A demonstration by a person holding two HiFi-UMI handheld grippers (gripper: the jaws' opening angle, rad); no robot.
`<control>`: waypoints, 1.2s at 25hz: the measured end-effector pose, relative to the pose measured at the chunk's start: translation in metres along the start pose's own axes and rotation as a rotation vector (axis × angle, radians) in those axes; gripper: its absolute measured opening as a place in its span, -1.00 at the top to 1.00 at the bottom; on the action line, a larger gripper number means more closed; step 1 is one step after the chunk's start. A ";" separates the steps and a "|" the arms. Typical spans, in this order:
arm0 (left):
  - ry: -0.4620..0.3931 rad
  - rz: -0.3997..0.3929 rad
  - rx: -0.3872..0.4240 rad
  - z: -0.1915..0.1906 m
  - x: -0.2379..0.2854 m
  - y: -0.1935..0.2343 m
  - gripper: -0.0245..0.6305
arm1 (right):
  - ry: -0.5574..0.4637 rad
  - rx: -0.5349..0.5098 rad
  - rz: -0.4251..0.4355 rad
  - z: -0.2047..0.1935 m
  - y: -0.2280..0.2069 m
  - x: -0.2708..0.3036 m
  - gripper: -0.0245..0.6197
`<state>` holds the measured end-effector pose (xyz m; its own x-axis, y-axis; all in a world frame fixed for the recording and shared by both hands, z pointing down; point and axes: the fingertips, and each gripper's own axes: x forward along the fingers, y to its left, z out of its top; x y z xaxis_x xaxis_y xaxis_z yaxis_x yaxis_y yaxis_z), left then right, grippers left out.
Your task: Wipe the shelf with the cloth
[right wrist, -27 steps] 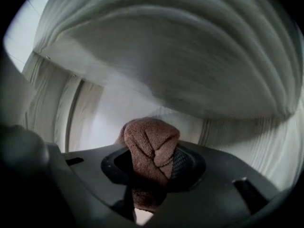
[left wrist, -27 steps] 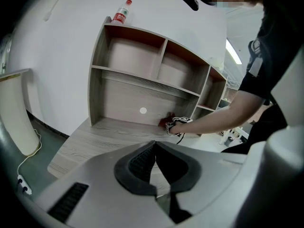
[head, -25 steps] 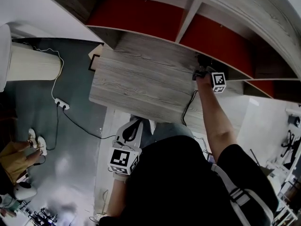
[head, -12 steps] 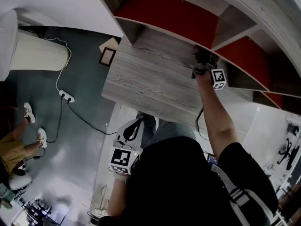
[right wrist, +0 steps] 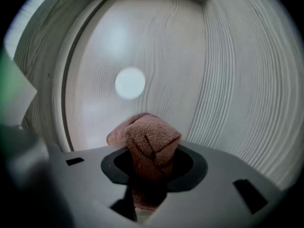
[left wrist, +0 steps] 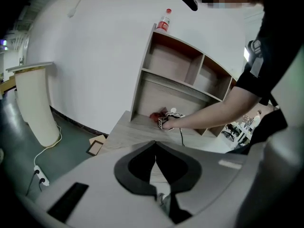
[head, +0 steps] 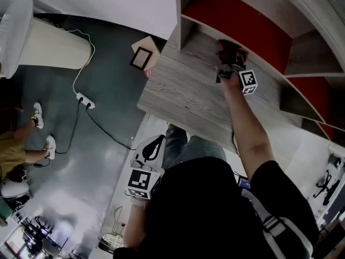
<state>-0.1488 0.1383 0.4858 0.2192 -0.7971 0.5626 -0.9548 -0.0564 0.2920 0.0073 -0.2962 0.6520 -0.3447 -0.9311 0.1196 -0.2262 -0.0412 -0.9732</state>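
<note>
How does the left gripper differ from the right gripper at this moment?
The left gripper has its jaws together with nothing between them; the right gripper is shut on the cloth. The left gripper is held low beside the person, away from the shelf; the right gripper reaches into a lower compartment of the shelf. Both carry a marker cube.
</note>
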 end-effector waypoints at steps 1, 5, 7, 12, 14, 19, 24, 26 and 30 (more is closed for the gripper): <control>0.001 0.006 -0.006 -0.001 -0.003 0.007 0.90 | 0.013 0.003 0.004 -0.013 0.003 0.005 0.52; 0.003 0.025 -0.035 -0.004 -0.011 0.033 0.90 | 0.063 0.017 0.023 -0.059 0.016 0.023 0.52; 0.005 0.028 -0.044 -0.006 -0.013 0.041 0.90 | 0.086 0.020 0.033 -0.080 0.022 0.031 0.52; 0.007 0.029 -0.056 -0.008 -0.016 0.056 0.90 | 0.169 -0.004 0.053 -0.123 0.035 0.047 0.52; 0.004 0.033 -0.061 -0.008 -0.018 0.060 0.90 | 0.210 -0.032 0.059 -0.135 0.037 0.052 0.52; -0.007 0.030 -0.062 -0.004 -0.019 0.068 0.90 | 0.298 -0.140 0.076 -0.148 0.047 0.052 0.52; -0.017 0.017 -0.048 0.006 -0.013 0.065 0.90 | 0.375 -0.236 0.114 -0.150 0.066 0.039 0.52; -0.023 0.007 -0.037 0.013 -0.008 0.063 0.90 | 0.407 -0.282 0.129 -0.147 0.076 0.029 0.52; -0.039 -0.030 -0.024 0.032 0.007 0.058 0.90 | 0.450 -0.379 0.152 -0.130 0.095 -0.002 0.52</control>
<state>-0.2084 0.1101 0.4824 0.2391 -0.8180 0.5232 -0.9427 -0.0666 0.3268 -0.1322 -0.2514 0.5845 -0.7313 -0.6682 0.1364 -0.4242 0.2891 -0.8582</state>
